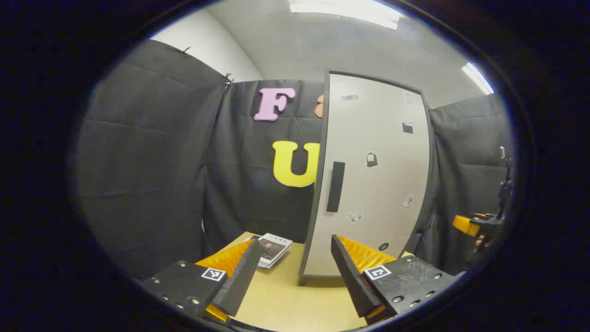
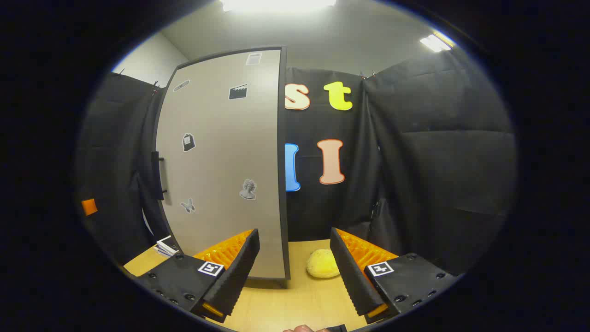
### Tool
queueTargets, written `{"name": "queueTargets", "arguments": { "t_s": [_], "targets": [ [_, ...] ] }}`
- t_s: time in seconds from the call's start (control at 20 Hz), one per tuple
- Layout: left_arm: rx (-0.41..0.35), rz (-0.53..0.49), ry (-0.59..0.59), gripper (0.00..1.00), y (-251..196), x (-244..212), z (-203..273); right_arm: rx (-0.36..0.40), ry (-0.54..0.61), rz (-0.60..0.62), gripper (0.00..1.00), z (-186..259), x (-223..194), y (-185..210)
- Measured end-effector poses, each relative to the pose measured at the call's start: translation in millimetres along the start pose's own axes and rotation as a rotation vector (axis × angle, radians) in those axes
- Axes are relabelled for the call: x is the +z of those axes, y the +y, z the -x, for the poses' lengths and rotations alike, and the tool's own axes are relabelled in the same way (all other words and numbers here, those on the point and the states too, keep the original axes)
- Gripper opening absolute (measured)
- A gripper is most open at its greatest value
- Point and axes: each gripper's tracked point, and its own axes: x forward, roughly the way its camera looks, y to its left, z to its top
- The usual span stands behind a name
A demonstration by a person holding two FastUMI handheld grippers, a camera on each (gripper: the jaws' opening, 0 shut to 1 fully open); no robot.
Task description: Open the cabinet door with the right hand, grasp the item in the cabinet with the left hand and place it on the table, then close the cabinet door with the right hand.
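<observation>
The grey cabinet door (image 1: 373,175) is shut flat against the cabinet, with stickers on it and a black vertical handle (image 1: 335,186) near its left edge. In the right gripper view the same door (image 2: 226,157) stands front left, its handle (image 2: 159,177) at the far edge. A round yellow item (image 2: 322,263) lies on the wooden table (image 2: 299,295) just right of the cabinet. My left gripper (image 1: 295,272) is open, low in front of the door and apart from it. My right gripper (image 2: 295,269) is open too, nothing between its fingers, a short way before the yellow item.
A thin booklet (image 1: 274,249) lies on the table (image 1: 286,299) left of the cabinet, and its corner (image 2: 166,246) also shows in the right gripper view. Part of the right gripper (image 1: 479,223) and a hand (image 1: 481,240) are at the far right. Black cloth walls close in all round.
</observation>
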Motion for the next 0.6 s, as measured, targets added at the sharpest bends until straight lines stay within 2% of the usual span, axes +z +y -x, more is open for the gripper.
{"name": "queueTargets", "arguments": {
  "t_s": [0.1, 0.25, 0.4, 0.5, 0.6],
  "targets": [
    [0.002, -0.016, 0.010, 0.93, 5.0, -5.9, -7.7, 0.016, 0.011, -0.008, 0.96, -4.1, 2.1, 9.6],
    [0.001, -0.053, 0.008, 0.93, 16.0, -7.6, -23.4, -0.007, 0.017, 0.004, 0.96, -4.6, 4.7, 18.5],
    [-0.054, -0.007, 0.021, 0.93, 25.7, -11.4, -37.5, -0.033, 0.021, -0.004, 0.97, -4.6, 8.6, 32.9],
    [-0.063, 0.028, 0.031, 0.93, 46.9, -11.3, -45.8, -0.048, 0.025, -0.012, 0.96, -4.5, 11.9, 44.7],
    [-0.056, 0.008, 0.022, 0.93, 69.8, -6.9, -51.7, -0.059, 0.021, -0.013, 0.96, -4.0, 19.3, 54.7]
  ]
}}
